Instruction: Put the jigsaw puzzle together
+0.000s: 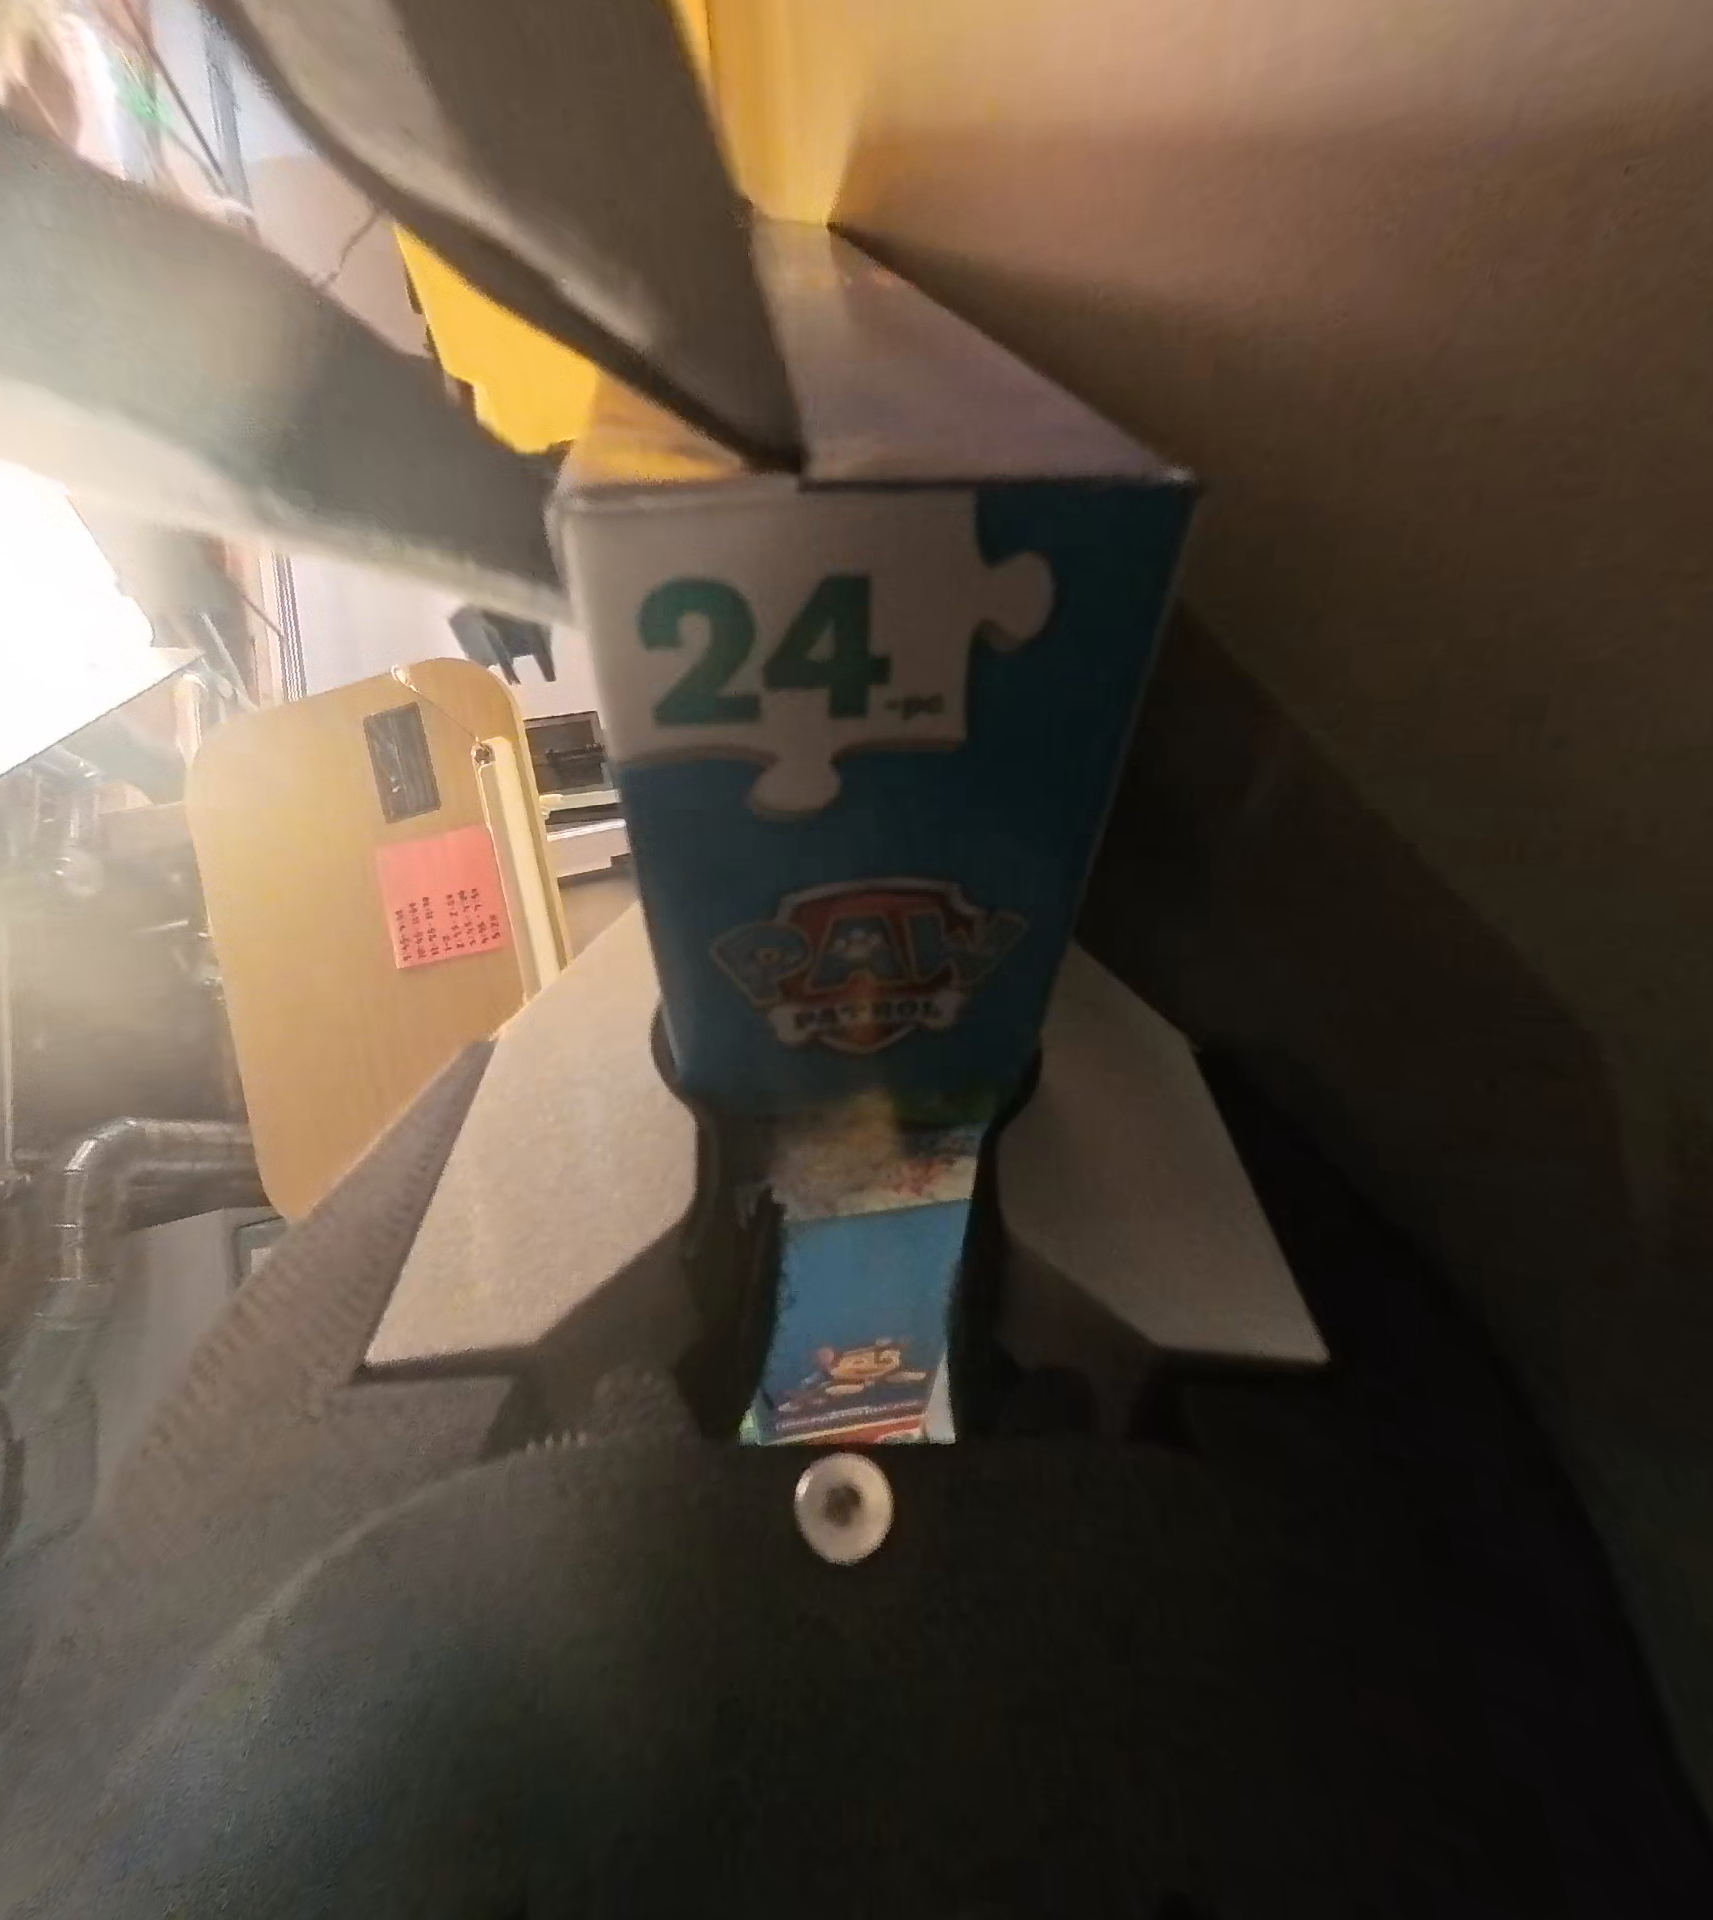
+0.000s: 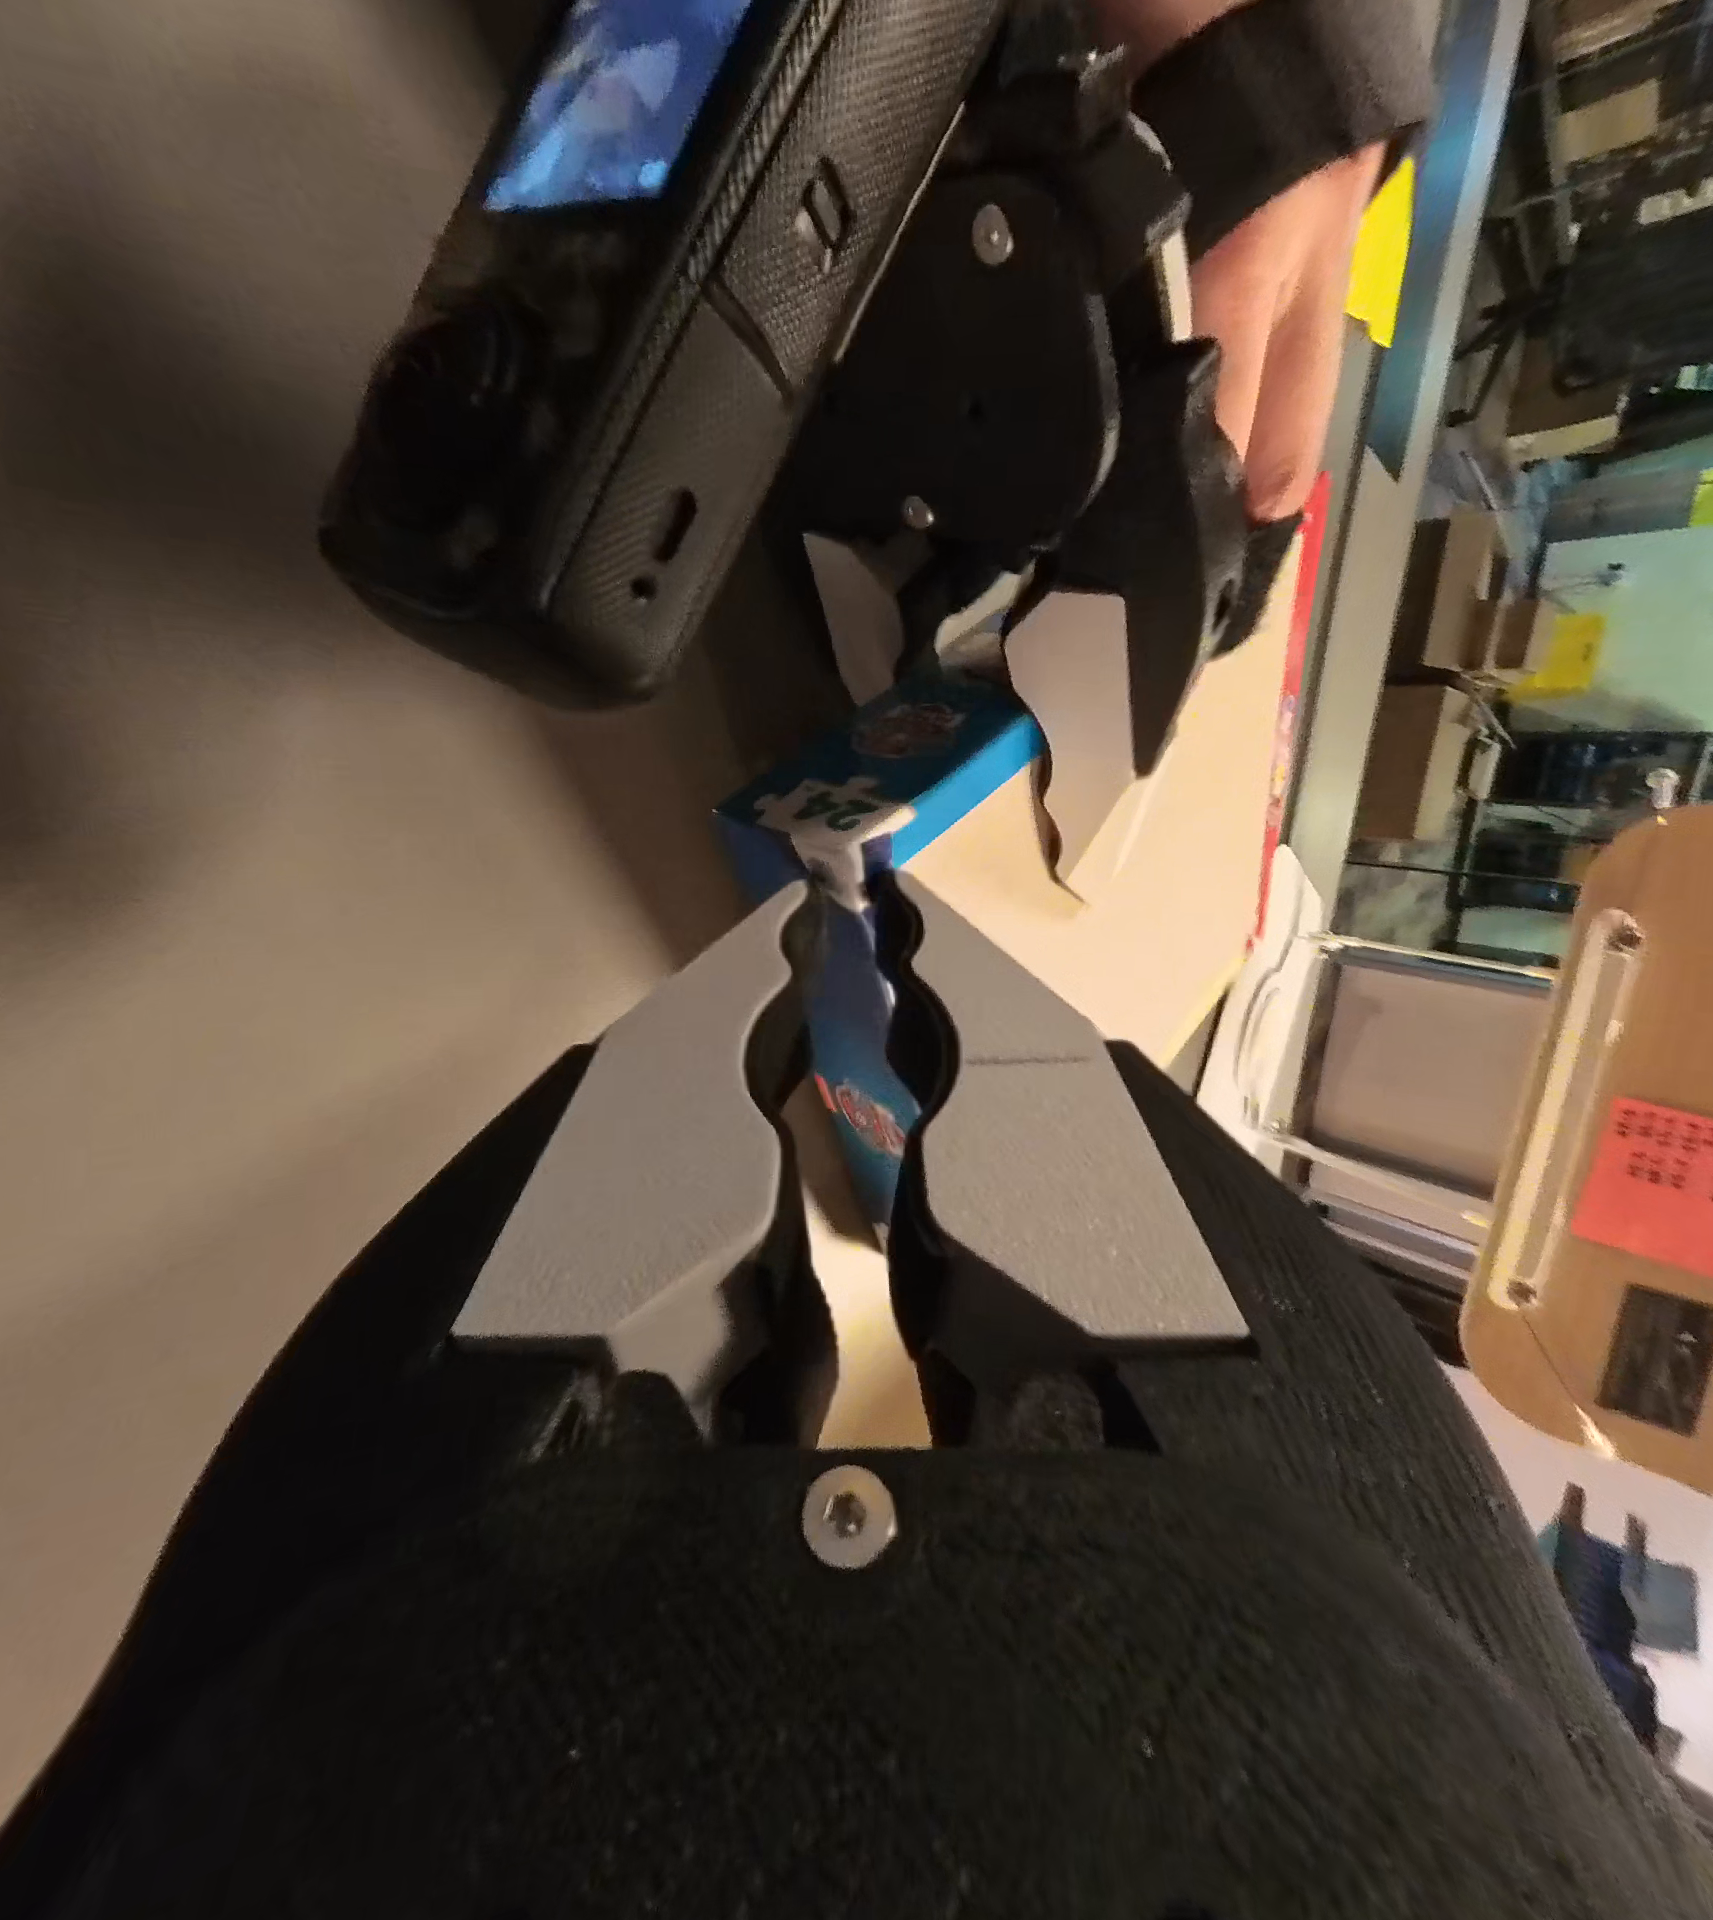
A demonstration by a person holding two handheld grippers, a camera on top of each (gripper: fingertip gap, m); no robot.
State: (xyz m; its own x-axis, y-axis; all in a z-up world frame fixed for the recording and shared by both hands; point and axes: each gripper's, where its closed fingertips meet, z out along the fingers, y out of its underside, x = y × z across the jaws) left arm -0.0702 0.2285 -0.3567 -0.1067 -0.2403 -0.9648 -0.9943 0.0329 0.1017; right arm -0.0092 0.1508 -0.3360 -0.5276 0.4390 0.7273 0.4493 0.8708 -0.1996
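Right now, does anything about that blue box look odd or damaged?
Yes. The blue puzzle box is held in the air by both grippers, and its end flap hangs open, pinched in the right gripper. No tear shows.

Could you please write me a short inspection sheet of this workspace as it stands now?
Surface: plain beige wall behind the box.
Things: blue puzzle box, its end flap open.
Clutter: wooden board with a pink note.
Grippers: left gripper clamps the box; right gripper pinches the flap.
Cables: nothing seen.
Surroundings: shelves of boxes, blurred.
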